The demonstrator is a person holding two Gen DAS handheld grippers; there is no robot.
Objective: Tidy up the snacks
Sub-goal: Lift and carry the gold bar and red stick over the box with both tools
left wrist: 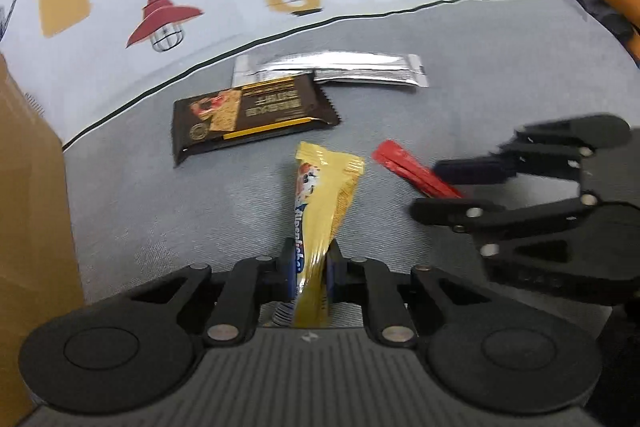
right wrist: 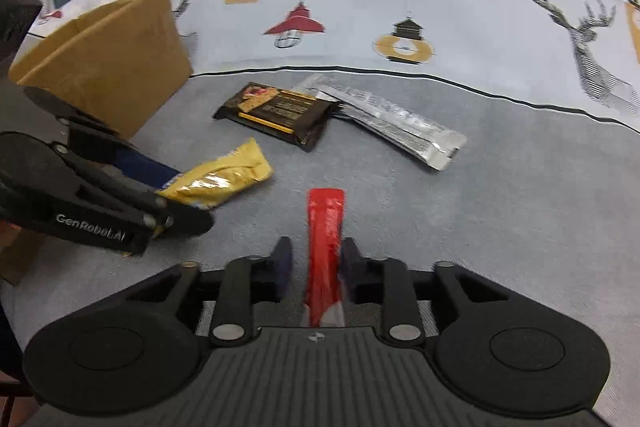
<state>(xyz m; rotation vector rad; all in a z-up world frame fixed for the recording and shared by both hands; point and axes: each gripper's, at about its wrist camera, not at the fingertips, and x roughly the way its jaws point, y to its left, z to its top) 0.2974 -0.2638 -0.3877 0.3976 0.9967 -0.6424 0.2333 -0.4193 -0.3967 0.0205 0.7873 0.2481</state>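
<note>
Left hand-held gripper (left wrist: pixel 310 267) clamped on yellow snack packet (left wrist: pixel 324 195), above grey counter (left wrist: pixel 160 207). Right hand-held gripper (right wrist: pixel 316 263) parted around red stick packet (right wrist: pixel 325 227), left pad clear of it. Brown bar (right wrist: pixel 276 111) overlapping silver sachets (right wrist: pixel 400 123) beyond; cardboard box (right wrist: pixel 108 67) at left.

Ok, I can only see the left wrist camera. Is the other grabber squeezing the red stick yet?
Observer: Not quite. In the right wrist view the red stick lies between the right gripper fingers, but there's a gap on one side.
Operator: And what's the brown thing at my edge?
Observer: It's a cardboard box, to the left of the dark snack bar.
</note>
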